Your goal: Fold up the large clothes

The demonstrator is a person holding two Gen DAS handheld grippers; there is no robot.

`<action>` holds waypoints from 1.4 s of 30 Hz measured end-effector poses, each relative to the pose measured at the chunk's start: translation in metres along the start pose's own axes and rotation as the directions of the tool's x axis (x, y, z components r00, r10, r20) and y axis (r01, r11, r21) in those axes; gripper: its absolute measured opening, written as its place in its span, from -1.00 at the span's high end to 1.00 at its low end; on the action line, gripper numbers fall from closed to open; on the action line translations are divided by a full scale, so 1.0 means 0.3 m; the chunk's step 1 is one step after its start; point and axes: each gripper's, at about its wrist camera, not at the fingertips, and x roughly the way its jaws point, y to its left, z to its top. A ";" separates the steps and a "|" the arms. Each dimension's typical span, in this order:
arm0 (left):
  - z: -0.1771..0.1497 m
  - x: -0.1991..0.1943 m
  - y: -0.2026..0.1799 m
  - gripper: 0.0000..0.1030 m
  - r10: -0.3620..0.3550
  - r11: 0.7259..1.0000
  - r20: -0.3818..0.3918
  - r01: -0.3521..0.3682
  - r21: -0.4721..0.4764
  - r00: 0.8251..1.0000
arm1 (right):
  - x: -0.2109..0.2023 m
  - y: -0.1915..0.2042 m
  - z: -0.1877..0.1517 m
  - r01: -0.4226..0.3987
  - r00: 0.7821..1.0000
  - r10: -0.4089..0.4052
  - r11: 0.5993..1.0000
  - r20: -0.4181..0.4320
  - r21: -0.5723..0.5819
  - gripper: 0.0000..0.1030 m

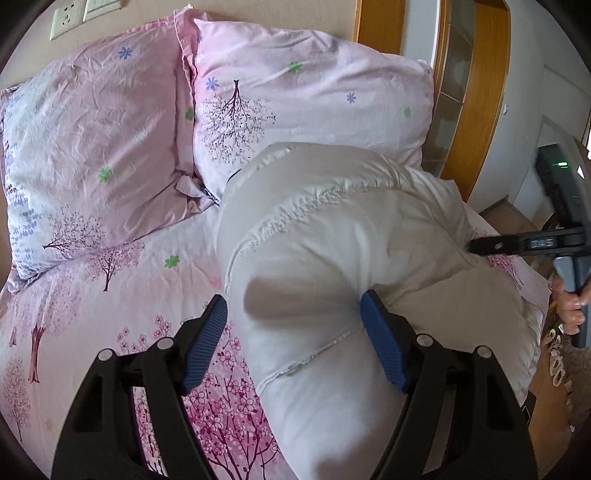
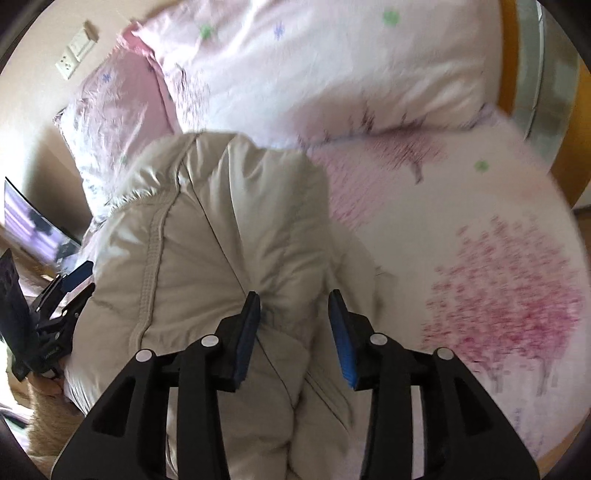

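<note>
While a pink bedsheet printed with blossoming trees (image 1: 110,295) covers the whole bed, two pink pillows of the same print sit at its head edge: a left pillow (image 1: 92,140) and a right pillow (image 1: 314,92), touching along their inner sides. Bundled on the sheet near the right edge of the bed lies a puffy off-white quilted down jacket (image 1: 351,240), its far end resting against the lower part of the right pillow. Over the jacket's near end hangs the left gripper (image 1: 295,314), a black frame with blue ribbed pads set wide apart, the padding bulging between them; its right pad (image 1: 380,332) touches the fabric while the other stands clear beside it, over the sheet. Farther right, the right gripper (image 2: 294,325) hovers above the jacket's folds, jaws parted with neither pad pressing the cloth. On the wall behind the left pillow sits a small white socket plate (image 1: 68,16).
</note>
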 end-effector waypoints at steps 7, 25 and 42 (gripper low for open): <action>-0.006 0.008 -0.008 -0.47 0.005 1.000 -0.006 -0.005 0.001 1.000 | -0.105 0.098 -0.122 0.002 0.994 0.015 0.989 0.112 -0.151 0.24; -0.019 0.028 -0.060 -0.47 -0.003 1.000 -0.007 0.003 0.021 1.000 | 0.084 -0.036 -0.245 -0.091 0.996 0.091 0.996 -0.001 -0.026 0.20; -0.031 0.056 -0.093 -0.48 0.021 0.998 -0.017 -0.020 0.065 1.000 | -0.074 -0.027 -0.126 -0.065 0.982 0.072 0.997 0.177 -0.042 0.22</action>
